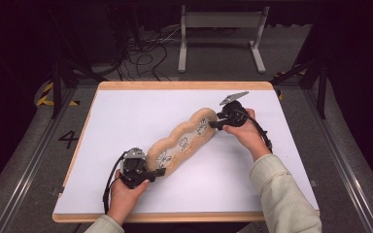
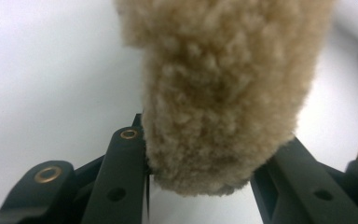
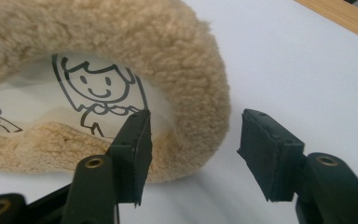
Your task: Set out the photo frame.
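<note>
1. We see a long fleecy pouch [image 1: 182, 141] lying at a slant across the middle of the surface [image 1: 126, 111], its tan fleece rim wavy around a pale centre panel printed with line-drawn cartoon figures [image 3: 98, 93]; we cannot tell whether anything is inside it.
2. The surface is a white sheet over a wooden board. Around it lies grey floor with a painted number, yellow-black tape, loose cables and a grey metal frame [image 1: 221, 34] beyond the far edge.
3. Our left hand-held gripper [image 1: 158, 172] is at the pouch's near end. In the left gripper view the fleece end [image 2: 223, 93] sits between the two black jaws and touches both, so they are clamped on it.
4. Our right hand-held gripper [image 1: 213, 124] is at the pouch's far end. In the right gripper view its jaws stand apart, one lying against the fleece rim [image 3: 200, 88], the other over bare white sheet.
</note>
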Demonstrator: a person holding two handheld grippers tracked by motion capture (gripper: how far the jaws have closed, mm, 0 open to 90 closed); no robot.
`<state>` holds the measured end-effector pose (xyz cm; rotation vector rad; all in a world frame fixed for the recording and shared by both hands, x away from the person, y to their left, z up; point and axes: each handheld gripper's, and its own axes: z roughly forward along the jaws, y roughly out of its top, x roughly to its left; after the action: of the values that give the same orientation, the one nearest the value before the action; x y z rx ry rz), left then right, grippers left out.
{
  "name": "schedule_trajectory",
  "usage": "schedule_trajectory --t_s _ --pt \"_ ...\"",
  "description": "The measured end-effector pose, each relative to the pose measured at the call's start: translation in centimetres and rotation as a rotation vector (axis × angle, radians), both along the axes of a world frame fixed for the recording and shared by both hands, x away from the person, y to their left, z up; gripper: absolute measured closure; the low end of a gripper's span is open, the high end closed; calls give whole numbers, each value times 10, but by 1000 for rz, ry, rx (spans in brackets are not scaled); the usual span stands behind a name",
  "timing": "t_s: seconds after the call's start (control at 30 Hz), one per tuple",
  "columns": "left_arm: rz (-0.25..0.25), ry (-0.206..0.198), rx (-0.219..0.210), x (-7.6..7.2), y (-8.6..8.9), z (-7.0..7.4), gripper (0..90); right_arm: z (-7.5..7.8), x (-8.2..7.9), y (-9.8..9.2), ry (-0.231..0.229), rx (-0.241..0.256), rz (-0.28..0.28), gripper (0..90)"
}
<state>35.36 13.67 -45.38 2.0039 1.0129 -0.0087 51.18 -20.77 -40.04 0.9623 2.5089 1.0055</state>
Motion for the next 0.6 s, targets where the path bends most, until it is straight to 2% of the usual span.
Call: schedule_trajectory --t_s 0.07,0.13,0.2,0.37,0.43,0.6 --pt "-4 -1 0 0 0 0 674 -1 1 3 2 -15 -1 503" --pt "-6 -3 8 1 0 1 673 -2 3 5 1 -36 -6 621" --pt "-4 -11 17 0 -1 1 674 0 3 8 -9 -57 -16 684" --pt "4 5 8 -1 0 1 675 5 1 5 3 -21 -29 703" --pt "18 -24 21 0 3 3 676 8 -2 4 1 -14 -24 705" --pt "55 -46 -9 0 14 10 676 18 -12 1 -14 0 -14 703"
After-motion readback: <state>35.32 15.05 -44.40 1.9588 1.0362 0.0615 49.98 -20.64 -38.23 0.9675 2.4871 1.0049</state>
